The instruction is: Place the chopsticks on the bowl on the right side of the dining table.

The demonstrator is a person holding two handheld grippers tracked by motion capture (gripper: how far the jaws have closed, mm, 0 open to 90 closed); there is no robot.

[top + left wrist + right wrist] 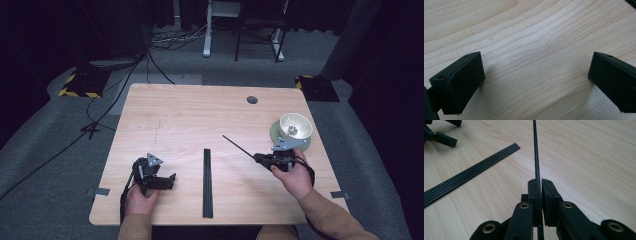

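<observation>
You have a cream bowl [296,125] sitting on a green plate [274,133] near the right edge of the wooden table [190,115]. A round cable hole [252,100] lies beyond the bowl, toward the table's far edge. Past the table, cables [170,39] trail on grey carpet [50,150], beside a white desk leg [207,35].

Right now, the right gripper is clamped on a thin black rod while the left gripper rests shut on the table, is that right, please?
Not quite: the left gripper is open, its jaws standing wide apart over bare table, as the left gripper view shows. The rest holds: the right gripper is clamped on the thin black rod.
</observation>
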